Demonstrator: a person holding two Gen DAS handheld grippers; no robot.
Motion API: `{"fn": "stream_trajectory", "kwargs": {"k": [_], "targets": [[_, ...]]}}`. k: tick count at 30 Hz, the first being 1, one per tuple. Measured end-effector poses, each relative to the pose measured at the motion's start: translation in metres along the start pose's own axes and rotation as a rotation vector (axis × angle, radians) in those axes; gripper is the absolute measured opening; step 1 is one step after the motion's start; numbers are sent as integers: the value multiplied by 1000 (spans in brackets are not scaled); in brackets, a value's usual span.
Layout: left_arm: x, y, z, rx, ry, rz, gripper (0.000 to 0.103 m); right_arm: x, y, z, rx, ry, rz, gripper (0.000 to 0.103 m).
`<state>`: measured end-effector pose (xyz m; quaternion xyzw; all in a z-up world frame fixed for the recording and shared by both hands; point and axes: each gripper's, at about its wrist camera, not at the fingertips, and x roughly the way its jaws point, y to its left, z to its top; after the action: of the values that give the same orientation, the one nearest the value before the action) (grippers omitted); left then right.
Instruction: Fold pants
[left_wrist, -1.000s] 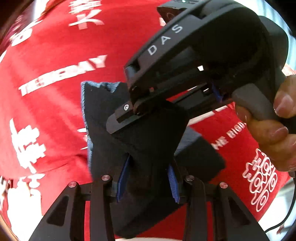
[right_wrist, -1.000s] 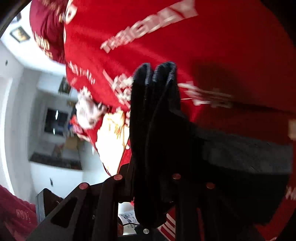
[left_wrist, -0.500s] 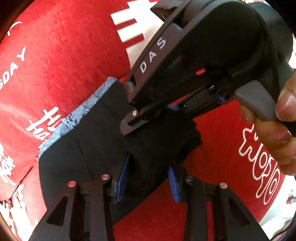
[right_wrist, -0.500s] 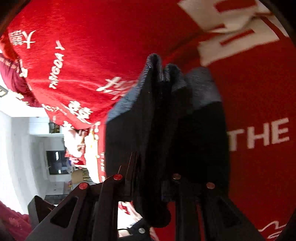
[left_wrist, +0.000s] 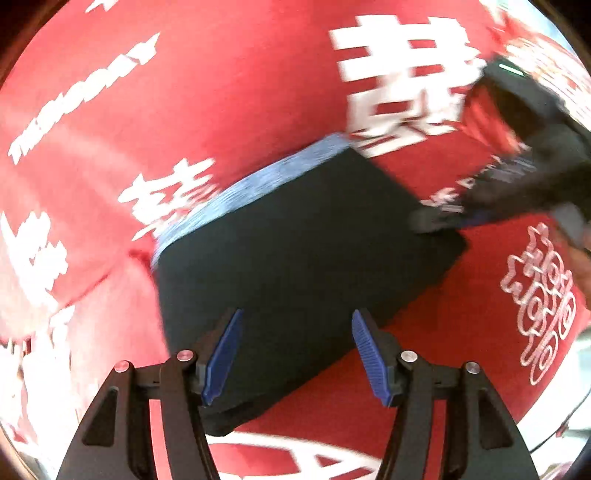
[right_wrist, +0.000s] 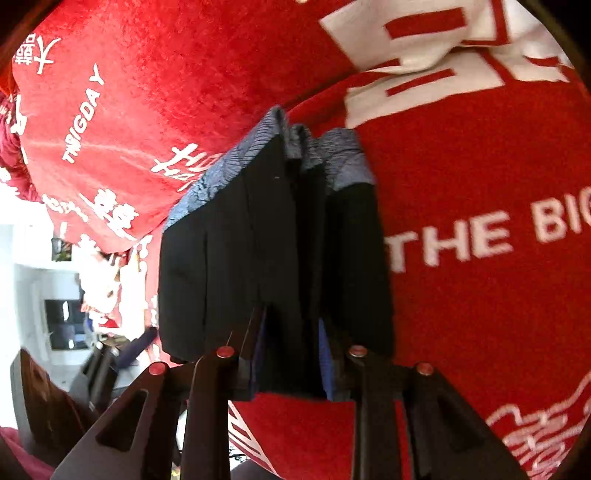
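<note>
Left wrist view, going left to right: red cloth (left_wrist: 229, 92) with white lettering fills the frame, presumably covering the worktop. Center: the pants (left_wrist: 295, 258), now a compact dark rectangle lying flat, a blue-grey band along its upper-left edge. Half a second ago our left claw (left_wrist: 295, 354) was pinching this fabric; now its blue pads (left_wrist: 221, 354) are spread wide and nothing sits between them, the pants just ahead and below. So we read the left side as released, fold laid down. Upper right of the frame: the right claw (left_wrist: 524, 155), blurred, reaching to the far right corner of the bundle.

Right wrist view: at the left edge a strip of room shows past the cloth's edge. Center: the pants (right_wrist: 273, 258) stand as stacked layers running up the frame, band at the top; the right claw (right_wrist: 291, 365) is pressed together on their near end. A second ago the bundle hung in the air; now it looks down on the cloth (right_wrist: 480, 166).

Our call: the fold is nearly finished and only the right release is left.

Room: red cloth is open around the bundle in both views, more of it to the right. The cloth's edge is near in the lower left of the right wrist view, so any sliding is safer toward the right. Motion blur in the left view, so the exact contact is unclear.
</note>
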<state>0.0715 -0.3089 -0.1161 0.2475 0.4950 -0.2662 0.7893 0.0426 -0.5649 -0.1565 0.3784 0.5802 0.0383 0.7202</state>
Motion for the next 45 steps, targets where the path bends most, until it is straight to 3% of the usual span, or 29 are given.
{"fn": "stream_trajectory", "kwargs": {"k": [6,8,10,12,13,21,31,42,43,44,45], "targets": [[27,43,-12,-194,157,-10,63,-10,5,-18,7,3,-128,38],[30,47,-16,-222,163,-30,63,-11,2,-23,6,12,-161,44],[30,46,-16,-217,162,-29,63,-11,-3,-29,20,9,-172,45],[30,45,-18,-214,178,-34,75,-10,-3,-32,33,1,-171,45],[31,45,-18,-217,195,-46,88,-9,-3,-33,41,2,-172,45],[34,52,-20,-239,231,-74,89,1,-1,-38,98,-3,-185,45],[35,52,-19,-249,260,-65,89,-2,10,-43,73,16,-216,54],[33,53,-23,-250,268,-67,89,-4,20,-41,60,6,-222,55],[33,53,-23,-251,268,-69,91,-5,20,-40,60,5,-224,55],[33,53,-24,-252,273,-73,103,-6,20,-40,61,3,-226,56],[34,54,-24,-257,279,-74,103,-6,20,-39,62,2,-228,56]]}}
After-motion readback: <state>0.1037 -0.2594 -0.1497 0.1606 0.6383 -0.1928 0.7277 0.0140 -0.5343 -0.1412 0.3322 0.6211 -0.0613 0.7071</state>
